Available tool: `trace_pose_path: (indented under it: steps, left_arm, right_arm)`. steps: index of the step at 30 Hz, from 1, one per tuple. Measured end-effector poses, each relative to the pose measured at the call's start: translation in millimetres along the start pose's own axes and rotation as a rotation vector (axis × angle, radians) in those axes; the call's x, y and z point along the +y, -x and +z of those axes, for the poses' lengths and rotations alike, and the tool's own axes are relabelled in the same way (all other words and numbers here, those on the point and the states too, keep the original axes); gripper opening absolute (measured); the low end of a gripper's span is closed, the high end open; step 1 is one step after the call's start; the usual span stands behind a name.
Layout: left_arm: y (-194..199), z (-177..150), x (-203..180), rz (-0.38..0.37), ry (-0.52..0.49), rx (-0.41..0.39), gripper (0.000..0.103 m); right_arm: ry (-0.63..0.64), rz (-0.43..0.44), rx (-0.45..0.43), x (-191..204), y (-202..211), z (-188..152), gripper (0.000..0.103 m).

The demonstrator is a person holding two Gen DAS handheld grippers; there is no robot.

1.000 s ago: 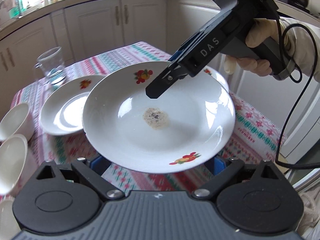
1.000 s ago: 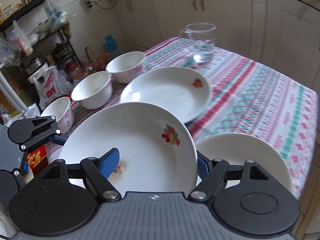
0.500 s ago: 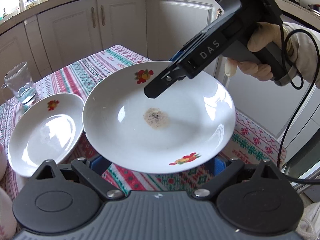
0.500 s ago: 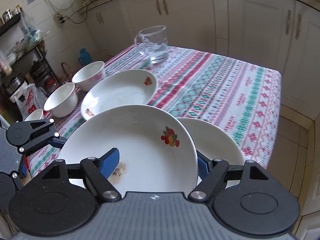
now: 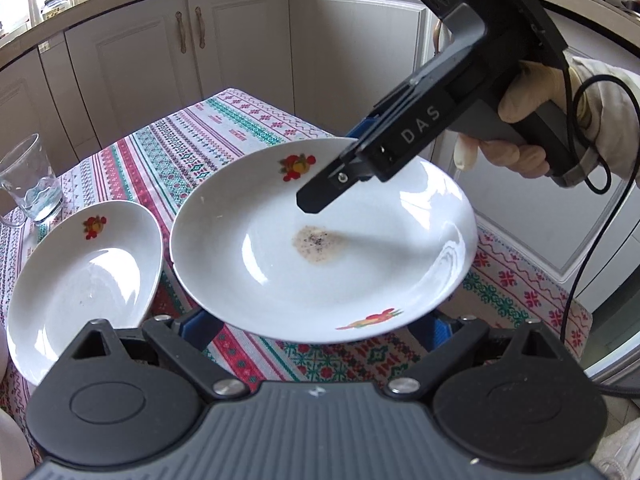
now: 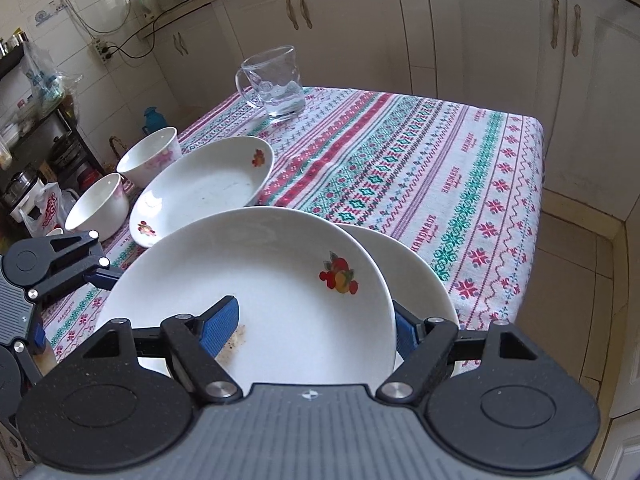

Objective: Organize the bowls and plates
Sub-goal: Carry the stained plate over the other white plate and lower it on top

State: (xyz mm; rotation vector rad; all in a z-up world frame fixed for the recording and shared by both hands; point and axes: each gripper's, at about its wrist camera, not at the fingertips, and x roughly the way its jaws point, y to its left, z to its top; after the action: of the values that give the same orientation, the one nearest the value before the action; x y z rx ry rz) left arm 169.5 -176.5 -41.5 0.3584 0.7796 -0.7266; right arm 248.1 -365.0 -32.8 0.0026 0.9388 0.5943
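**Stained plate held over the worktop by both tongs**

The person held a white plate with fruit decals in the air above the patterned tablecloth, near the worktop's corner. A brownish speckled stain sat at its middle. The right tongs gripped it by the rim: one blue-padded finger lay on top, inside the plate, reaching toward the stain, and the other blue pad sat at the outer edge on the opposite side. From the left wrist view, those tongs came in from the far rim, carried by a gloved hand with a black cable looping off the handle.

The left tongs stood wide at the near edge of the same plate, their blue pads tucked beneath the rim on either side. Whether they pressed on the plate or only stood under it, I could not tell.

Directly under the held plate, partly covered by it, a second white plate rested on the cloth. A third plate, also with fruit decals, lay on the cloth to the left, just beside the held one. Beyond that stood two white bowls with pink flowers, close together at the worktop's left edge. A clear glass mug stood at the far side, well apart from the plates. White cabinets lined the wall behind.
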Motion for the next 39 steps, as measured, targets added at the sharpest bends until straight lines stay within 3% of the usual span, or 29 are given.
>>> trace_pose_path:
  steps: [39]
  left_arm:
    - [-3,0,0,-0.03,-0.008,-0.029,0.097]
  right_arm:
    - [-0.092,-0.061,-0.018,-6,30,-31,0.083]
